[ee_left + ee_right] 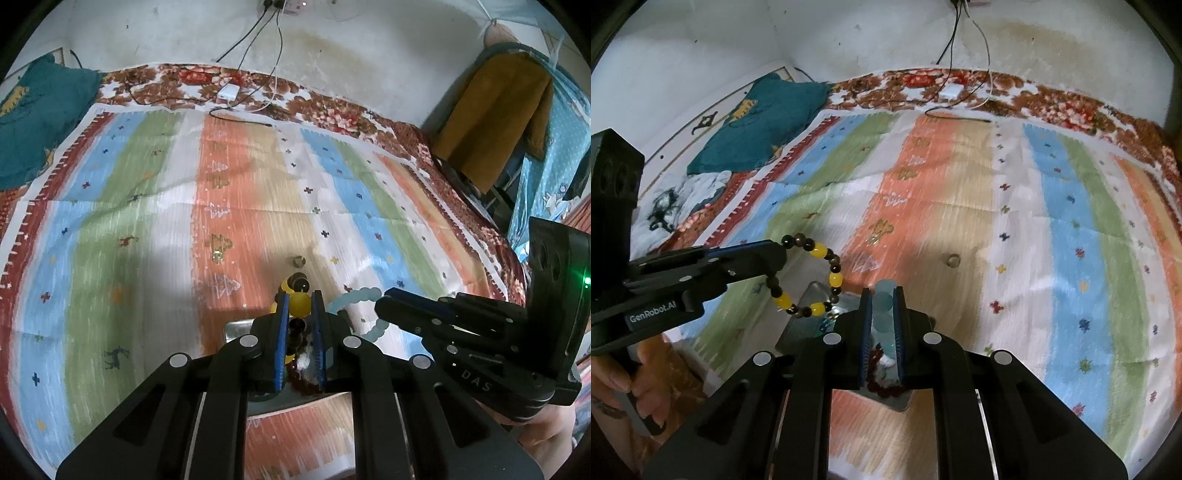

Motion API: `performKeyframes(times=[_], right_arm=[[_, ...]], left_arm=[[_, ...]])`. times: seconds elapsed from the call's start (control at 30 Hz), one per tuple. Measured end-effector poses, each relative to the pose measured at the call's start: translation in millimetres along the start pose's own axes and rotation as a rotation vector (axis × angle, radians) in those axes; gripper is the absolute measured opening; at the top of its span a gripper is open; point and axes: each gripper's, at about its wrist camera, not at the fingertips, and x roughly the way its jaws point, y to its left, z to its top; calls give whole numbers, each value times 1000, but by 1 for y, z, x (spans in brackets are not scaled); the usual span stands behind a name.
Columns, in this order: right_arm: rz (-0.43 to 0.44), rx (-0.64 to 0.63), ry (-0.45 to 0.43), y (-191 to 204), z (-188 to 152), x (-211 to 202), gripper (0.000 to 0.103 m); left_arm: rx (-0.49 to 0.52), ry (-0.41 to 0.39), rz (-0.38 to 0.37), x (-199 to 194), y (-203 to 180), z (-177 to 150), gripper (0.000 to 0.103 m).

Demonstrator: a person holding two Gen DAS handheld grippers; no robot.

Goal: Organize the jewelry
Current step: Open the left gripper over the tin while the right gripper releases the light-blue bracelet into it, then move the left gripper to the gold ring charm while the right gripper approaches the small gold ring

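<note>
My left gripper point(299, 297) is shut on a bracelet of yellow and dark brown beads point(298, 305); in the right wrist view that bracelet point(812, 280) hangs in a loop from the left gripper point(781, 248). A pale blue bead bracelet point(884, 304) is clamped in my right gripper point(882, 293), and from the left wrist view its beads point(354, 295) curl out of the right gripper point(386, 297). Both hang over a grey tray point(809, 299) that holds dark red beads point(877, 360) and something white. The two grippers are close together, side by side.
A striped cloth point(147, 221) covers the bed. One small loose bead point(953, 260) lies on it ahead of the grippers. Cables and a white charger point(229, 92) lie at the far edge, a teal pillow point(757, 122) at far left, and hanging clothes point(491, 110) at the right.
</note>
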Motion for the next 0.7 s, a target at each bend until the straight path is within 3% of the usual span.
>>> performKeyframes(times=[0.1,0.13,0.2,0.23,0.7], right_arm=[[15,23,17,-3,-1,3,13],[4,25,14,-5,0,3,14],[-12,32,5,-7,1,2,34],[-15,39,2,-9,1,2,36],[-43,65,36,-25,11,20,48]], left_arm=[[-17,5,18,2,2,-1,14],[-23,3,27,2,4,-1,20],[-32,-2,40,2,7,1,28],[-37,-4,51,3,9,2,30],[-83,60,150,37,36,16,51]])
